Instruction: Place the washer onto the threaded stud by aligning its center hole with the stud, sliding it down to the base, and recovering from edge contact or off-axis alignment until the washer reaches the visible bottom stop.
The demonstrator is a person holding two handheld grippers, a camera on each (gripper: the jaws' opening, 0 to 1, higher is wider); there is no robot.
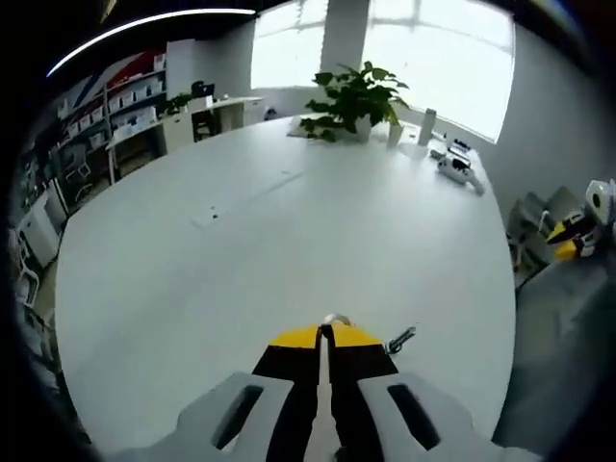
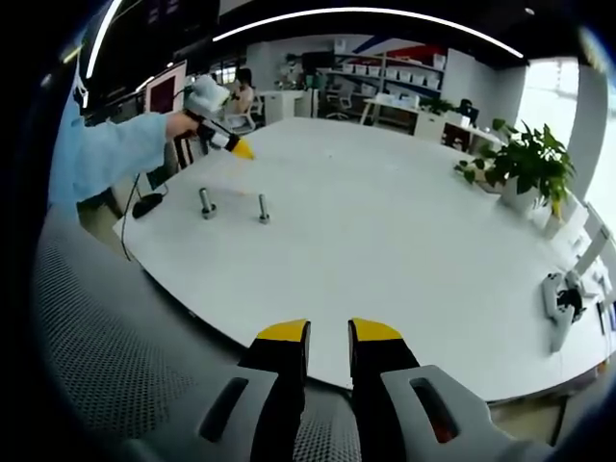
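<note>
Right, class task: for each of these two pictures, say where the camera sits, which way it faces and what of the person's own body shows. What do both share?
Left gripper view: rides the left gripper, facing across the white table toward the plant; jaws pinch a washer.
Right gripper view: rides the right gripper, off the table edge, facing two studs; a sleeve shows.
Shared: table, plant.

A potted plant [image 1: 351,99] stands at the far edge of the white desk [image 1: 289,241]; shelves [image 2: 385,72] line the wall.
</note>
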